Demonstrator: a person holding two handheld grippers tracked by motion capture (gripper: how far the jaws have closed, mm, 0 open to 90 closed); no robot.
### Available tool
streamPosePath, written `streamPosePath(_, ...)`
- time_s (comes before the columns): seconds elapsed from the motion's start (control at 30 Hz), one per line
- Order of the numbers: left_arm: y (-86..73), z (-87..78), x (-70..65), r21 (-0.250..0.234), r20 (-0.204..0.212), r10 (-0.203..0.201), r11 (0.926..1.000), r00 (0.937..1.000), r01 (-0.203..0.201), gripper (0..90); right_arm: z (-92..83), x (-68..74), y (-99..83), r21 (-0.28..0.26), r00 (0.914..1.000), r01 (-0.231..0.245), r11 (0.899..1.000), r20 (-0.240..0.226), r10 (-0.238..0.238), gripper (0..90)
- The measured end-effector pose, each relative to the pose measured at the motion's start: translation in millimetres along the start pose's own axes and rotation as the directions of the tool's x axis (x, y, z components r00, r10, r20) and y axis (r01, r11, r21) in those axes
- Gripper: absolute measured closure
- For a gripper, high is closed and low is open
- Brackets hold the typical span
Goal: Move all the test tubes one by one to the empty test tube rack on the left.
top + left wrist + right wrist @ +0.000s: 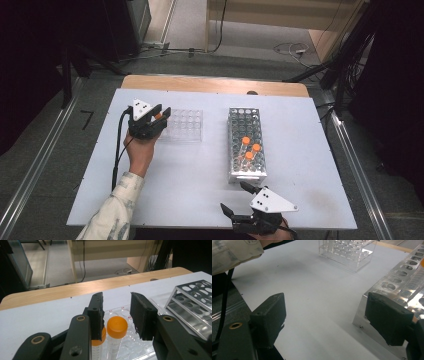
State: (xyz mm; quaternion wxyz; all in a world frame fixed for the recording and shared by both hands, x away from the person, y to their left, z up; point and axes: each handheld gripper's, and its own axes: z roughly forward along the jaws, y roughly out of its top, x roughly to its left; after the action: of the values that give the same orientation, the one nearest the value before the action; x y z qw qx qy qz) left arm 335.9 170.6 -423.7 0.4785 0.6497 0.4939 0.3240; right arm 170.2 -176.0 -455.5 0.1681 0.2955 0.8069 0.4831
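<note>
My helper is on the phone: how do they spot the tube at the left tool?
On the white table, left of the metal rack, sits a clear rack. At its edge the left tool straddles an orange-capped tube; its twin is half hidden behind one jaw.

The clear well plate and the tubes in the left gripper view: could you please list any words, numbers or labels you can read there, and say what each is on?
No text can be read for certain.
Clear well plate: small red marks along its far edge, too small to read.
Orange-capped tubes: printed graduation lines on the one behind the left jaw, with no legible numbers.
Metal rack: no markings visible.
</note>
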Motion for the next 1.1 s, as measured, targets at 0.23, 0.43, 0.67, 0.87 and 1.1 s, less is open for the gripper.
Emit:
streamPosePath(0.23, 2.8, -7.3, -4.1, -0.022, 0.019, -0.005, 0.9997, 0.9998, 0.005, 56.3, -2.4, -2.6, 0.6, -0.013, 0.9999, -0.011, 1.000, 0.011, 0.011, 15.8)
streamPosePath(0.43, 5.2, -17.2, -9.3, -0.030, 0.040, -0.025, 0.9992, 0.9989, 0.026, 45.4, -4.7, -7.5, 1.1, -0.030, 0.9990, -0.028, 0.999, 0.035, 0.029, 17.3)
streamPosePath(0.67, 0.8, -35.0, -18.0, -0.025, 0.053, -0.032, 0.9991, 0.9981, 0.034, 32.9, -5.6, -15.1, 0.9, -0.037, 0.9969, -0.044, 0.998, 0.064, 0.047, 17.7)
streamPosePath(0.87, -12.7, -49.1, -28.3, 0.001, 0.087, 0.001, 1.0000, 0.9962, -0.001, 25.8, -6.6, -21.6, 1.9, -0.054, 0.9934, -0.058, 0.997, 0.096, 0.063, 18.7)
streamPosePath(1.1, -27.6, -62.8, -37.4, 0.006, 0.111, 0.029, 0.9995, 0.9934, -0.030, 20.7, -4.3, -32.8, 5.5, -0.075, 0.9879, -0.088, 0.993, 0.122, 0.096, 20.5)
